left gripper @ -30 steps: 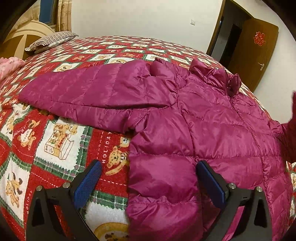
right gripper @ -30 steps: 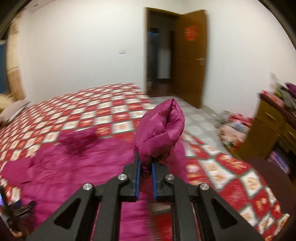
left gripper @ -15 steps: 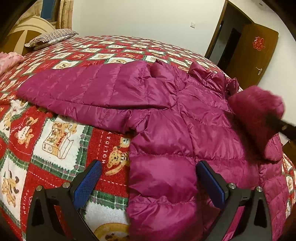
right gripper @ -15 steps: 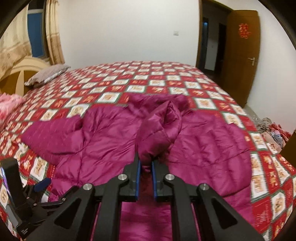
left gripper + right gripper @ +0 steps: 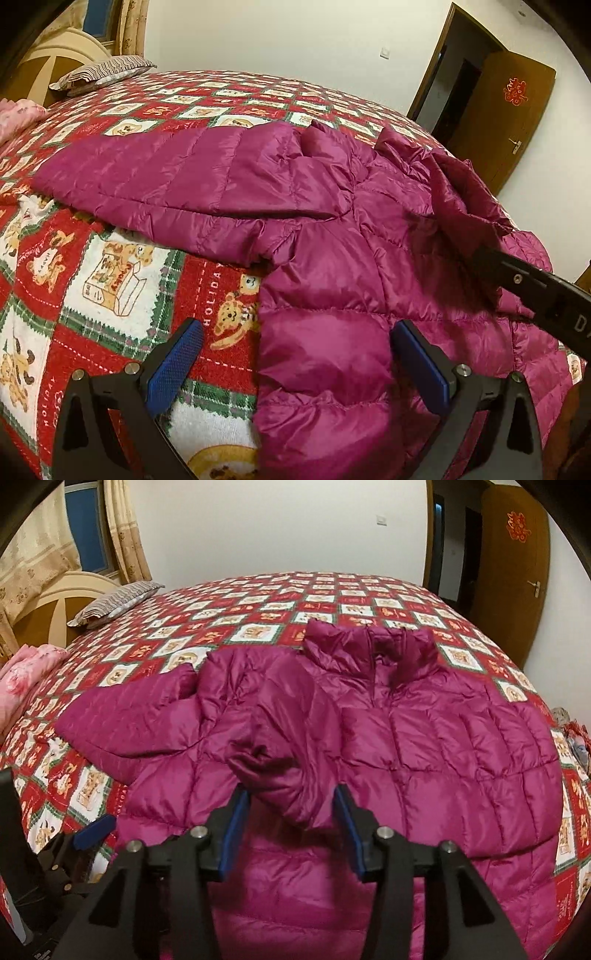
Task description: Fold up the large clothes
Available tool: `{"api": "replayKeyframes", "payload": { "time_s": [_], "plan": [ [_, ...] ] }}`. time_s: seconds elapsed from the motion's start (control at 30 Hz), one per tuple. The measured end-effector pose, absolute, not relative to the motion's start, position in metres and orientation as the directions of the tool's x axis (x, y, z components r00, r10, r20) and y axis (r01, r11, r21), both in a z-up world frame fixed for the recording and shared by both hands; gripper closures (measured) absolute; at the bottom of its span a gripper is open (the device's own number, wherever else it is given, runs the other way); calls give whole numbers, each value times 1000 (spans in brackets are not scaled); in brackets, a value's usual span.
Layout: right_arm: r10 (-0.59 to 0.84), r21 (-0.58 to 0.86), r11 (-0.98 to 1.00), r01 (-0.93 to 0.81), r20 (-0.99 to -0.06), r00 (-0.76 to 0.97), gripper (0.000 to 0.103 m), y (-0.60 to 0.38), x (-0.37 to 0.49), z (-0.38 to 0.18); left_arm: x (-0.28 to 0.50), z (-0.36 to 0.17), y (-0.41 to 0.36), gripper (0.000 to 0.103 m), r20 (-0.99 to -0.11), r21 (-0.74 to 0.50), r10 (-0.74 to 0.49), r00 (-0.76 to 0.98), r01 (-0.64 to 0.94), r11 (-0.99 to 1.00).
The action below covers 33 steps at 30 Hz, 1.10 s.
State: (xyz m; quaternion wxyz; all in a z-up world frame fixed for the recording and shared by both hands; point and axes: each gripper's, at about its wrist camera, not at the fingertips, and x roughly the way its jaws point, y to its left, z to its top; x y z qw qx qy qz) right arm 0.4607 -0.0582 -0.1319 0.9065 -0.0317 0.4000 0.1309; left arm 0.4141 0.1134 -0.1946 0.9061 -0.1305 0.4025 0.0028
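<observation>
One magenta down jacket [image 5: 424, 746] lies spread front-up across the near half of the bed [image 5: 280, 590], its hem running off the near edge and its collar pointing toward the far edge. The step in hand looks like the sleeve fold: one sleeve [image 5: 280, 738] is laid across the chest with its cuff between the parted fingers of the right gripper [image 5: 290, 827], which stands released around the cuff rather than clenched on it — the blue pads flank the fabric with a gap on each side. The other sleeve [image 5: 147, 184] is stretched out flat toward the left edge of the bed, not yet folded. The left gripper [image 5: 295, 369] is wide open too, hovering at the near edge over the jacket's side seam near the hem, holding nothing. The next move, as I judge it, calls for the left gripper to take that outstretched sleeve near its cuff and carry it over the chest — puffy, slick fabric that may slide off unless pinched well. Counted: one jacket, two sleeves, two grippers, one striped pillow [image 5: 118, 602] at the far left corner, and one pink bundle [image 5: 26, 675] at the left edge.
</observation>
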Motion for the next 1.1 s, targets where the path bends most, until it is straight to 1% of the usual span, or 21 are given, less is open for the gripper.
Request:
{"api": "replayKeyframes", "payload": {
  "time_s": [0.17, 0.2, 0.27, 0.43, 0.5, 0.57, 0.67, 0.73, 0.83, 0.93, 1.0, 1.03, 1.07, 1.1],
  "plan": [
    [207, 37, 965, -260, -718, 664, 52, -61, 457, -120, 414, -195, 113, 1, -731, -232, -98, 675, -110, 966],
    [203, 31, 965, -259, -714, 670, 51, -62, 456, -117, 414, -195, 113, 1, -732, -231, -97, 675, -110, 967],
    [195, 21, 967, -254, -701, 686, 42, -67, 452, -110, 414, -195, 113, 1, -733, -227, -95, 674, -111, 967],
    [118, -56, 977, -207, -668, 734, 41, -83, 444, -93, 413, -191, 113, 1, -729, -228, -93, 678, -113, 967],
    [71, -90, 981, -169, -652, 755, 41, -93, 442, -89, 412, -181, 108, 1, -735, -186, -66, 675, -108, 977],
    [30, -113, 985, -130, -634, 772, 41, -105, 441, -87, 411, -165, 102, 1, -722, -146, -34, 691, -104, 984],
    [10, -97, 991, -94, -641, 767, 41, -121, 445, -90, 420, -133, 89, 1, -678, -177, -69, 731, -72, 982],
    [10, -71, 995, -75, -655, 755, 41, -130, 449, -95, 432, -118, 79, 1, -664, -174, -72, 744, -60, 983],
    [1, -65, 996, -58, -664, 748, 41, -139, 450, -101, 457, -109, 58, 1, -658, -90, 20, 753, -106, 990],
    [-5, -61, 997, -49, -674, 739, 41, -152, 447, -107, 485, -121, 43, 1, -696, 0, 115, 709, -161, 987],
    [-11, -54, 998, -34, -675, 738, 45, -165, 445, -108, 498, -142, 39, 1, -728, 69, 186, 659, -199, 978],
    [-18, -54, 998, -25, -677, 736, 51, -172, 445, -109, 502, -153, 39, 1, -742, 98, 214, 636, -214, 972],
    [-29, -54, 998, -11, -680, 732, 54, -181, 447, -110, 505, -166, 39, 1, -758, 127, 242, 606, -226, 966],
    [-42, -53, 999, 8, -683, 730, 54, -192, 451, -109, 505, -175, 39, 1, -767, 140, 253, 590, -231, 963]
  ]
}}
